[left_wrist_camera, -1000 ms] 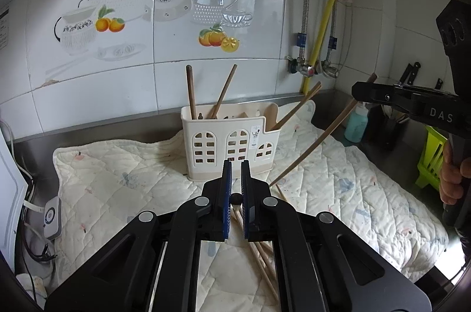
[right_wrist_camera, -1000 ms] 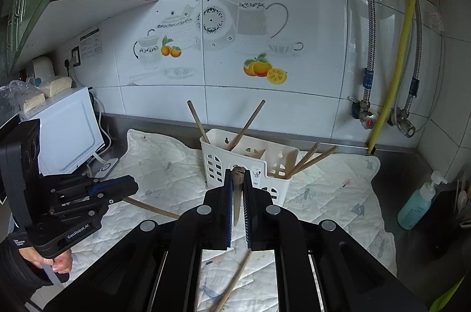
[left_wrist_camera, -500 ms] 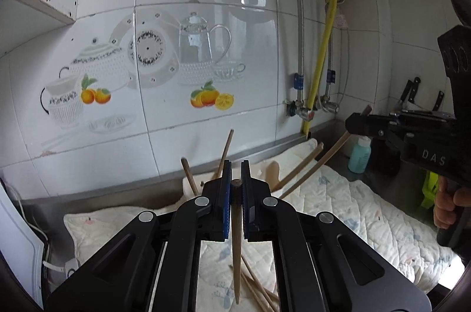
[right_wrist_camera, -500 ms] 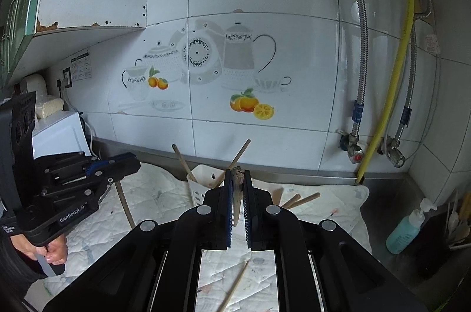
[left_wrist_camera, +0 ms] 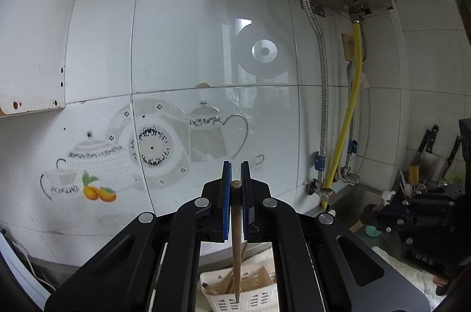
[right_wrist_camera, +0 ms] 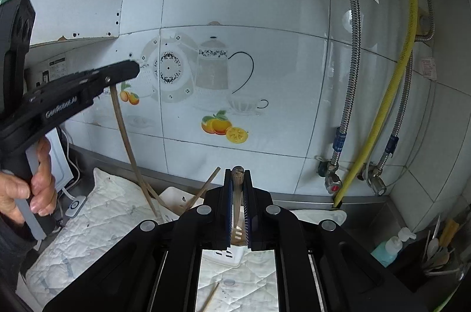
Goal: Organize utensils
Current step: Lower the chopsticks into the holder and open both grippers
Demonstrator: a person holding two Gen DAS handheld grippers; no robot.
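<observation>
Left gripper (left_wrist_camera: 235,179) clamped on a brown wooden chopstick (left_wrist_camera: 235,238), thick end pinched between the blue pads (left_wrist_camera: 225,200), shaft hanging almost straight down, thin tip over the cream utensil holder (left_wrist_camera: 250,294) and, as seen from the left wrist, level with its slotted front wall; whether the tip is inside a compartment, impossible to tell. Same chopstick seen from the right wrist as a curved brown rod (right_wrist_camera: 129,153) dropping from the left gripper's nose (right_wrist_camera: 117,73), lower end near the holder's left side, hidden behind the gripper frame.

Right gripper (right_wrist_camera: 237,185) likewise clenched on a second chopstick (right_wrist_camera: 237,194), blunt end poking just above the pads, shaft running down between them, the rest cut off by the gripper body.

Utensil holder (right_wrist_camera: 176,200) mostly hidden behind the right gripper's arms; only its left rim and a slotted bit between the fingers visible. Inside it, more chopsticks (right_wrist_camera: 206,185) leaning at angles, number hard to make out. Under the holder, a white quilted mat (right_wrist_camera: 97,217), with one loose chopstick (right_wrist_camera: 212,297) lying in front of the holder, partly cut off.

Left of the holder, a person's hand (right_wrist_camera: 32,179) wrapped around the left gripper's handle. Behind the holder, a white tiled wall with a teapot-and-oranges decal (right_wrist_camera: 212,76). Right of the holder, a yellow hose (right_wrist_camera: 391,94) and braided metal pipes, then a teal soap bottle (right_wrist_camera: 391,248) and dim, blurred knives (left_wrist_camera: 426,147) in the corner
</observation>
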